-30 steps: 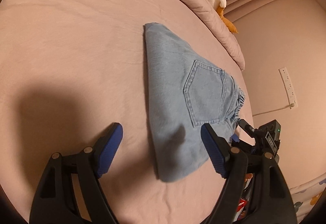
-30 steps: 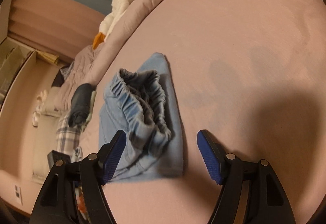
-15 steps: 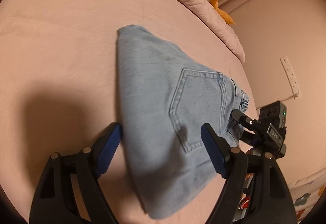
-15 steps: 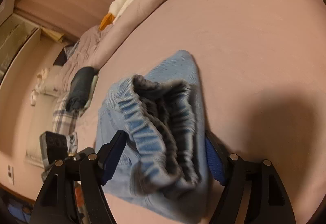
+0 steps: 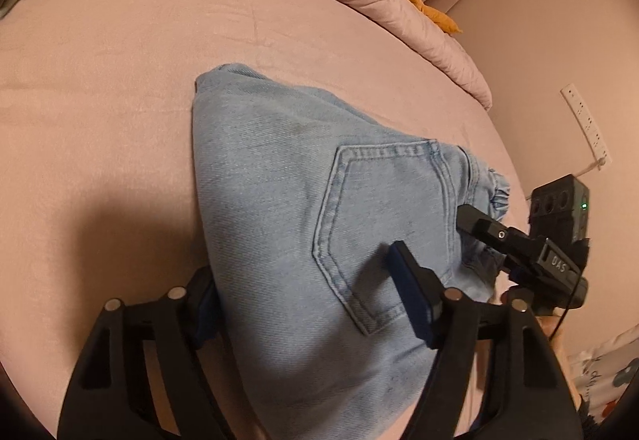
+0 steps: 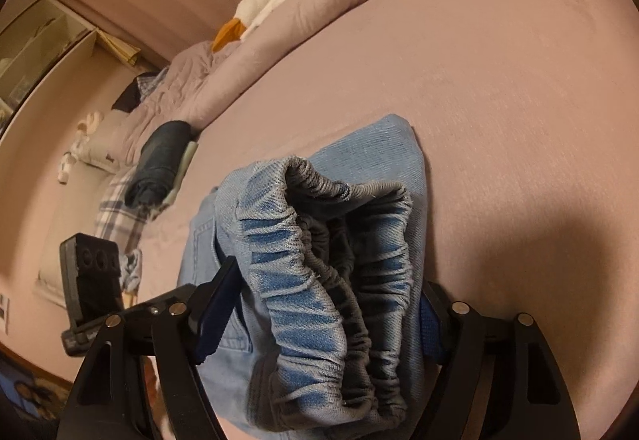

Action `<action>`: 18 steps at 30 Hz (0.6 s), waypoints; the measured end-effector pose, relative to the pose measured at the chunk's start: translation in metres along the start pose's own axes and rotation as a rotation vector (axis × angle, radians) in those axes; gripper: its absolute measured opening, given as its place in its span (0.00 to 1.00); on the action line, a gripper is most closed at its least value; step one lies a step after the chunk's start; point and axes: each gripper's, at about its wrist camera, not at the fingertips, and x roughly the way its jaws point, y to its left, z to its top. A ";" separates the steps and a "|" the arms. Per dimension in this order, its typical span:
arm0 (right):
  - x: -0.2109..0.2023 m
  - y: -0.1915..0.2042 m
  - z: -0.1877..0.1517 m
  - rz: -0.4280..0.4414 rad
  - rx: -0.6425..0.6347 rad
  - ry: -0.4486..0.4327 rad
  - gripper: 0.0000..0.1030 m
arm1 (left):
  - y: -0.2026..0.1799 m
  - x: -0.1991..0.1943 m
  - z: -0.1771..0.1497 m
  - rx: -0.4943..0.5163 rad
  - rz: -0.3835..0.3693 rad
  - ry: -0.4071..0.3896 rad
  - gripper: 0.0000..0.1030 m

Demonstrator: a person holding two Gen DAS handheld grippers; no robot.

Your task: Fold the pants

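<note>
Pants: light denim, already folded into a compact bundle, centre of the pink bed. Soft, limp, medium weight; layers may slide apart, so take hold through the full stack at both ends. Long axis runs lower right to upper left in the left view, elastic waistband nearest the right tool. Left tool has just been closing, right likewise; both straddle the bundle, jaws spread, pads not clearly pinching.

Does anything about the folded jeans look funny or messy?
A little. The jeans are folded into a bundle on the pink bed, but the stretchy waistband gapes open and bunches up at one end instead of lying flat. In the left wrist view the bundle is lopsided, narrow at the far corner and wide near the pocket.
</note>
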 end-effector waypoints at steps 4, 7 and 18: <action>-0.003 0.008 -0.002 -0.039 -0.022 -0.014 0.67 | 0.002 0.000 0.000 0.007 0.030 -0.002 0.52; -0.003 0.017 -0.006 -0.082 -0.039 -0.038 0.64 | 0.003 0.000 0.002 0.006 0.048 -0.003 0.47; -0.017 0.061 -0.017 -0.249 -0.215 -0.133 0.51 | -0.006 -0.007 0.001 0.018 0.117 -0.045 0.23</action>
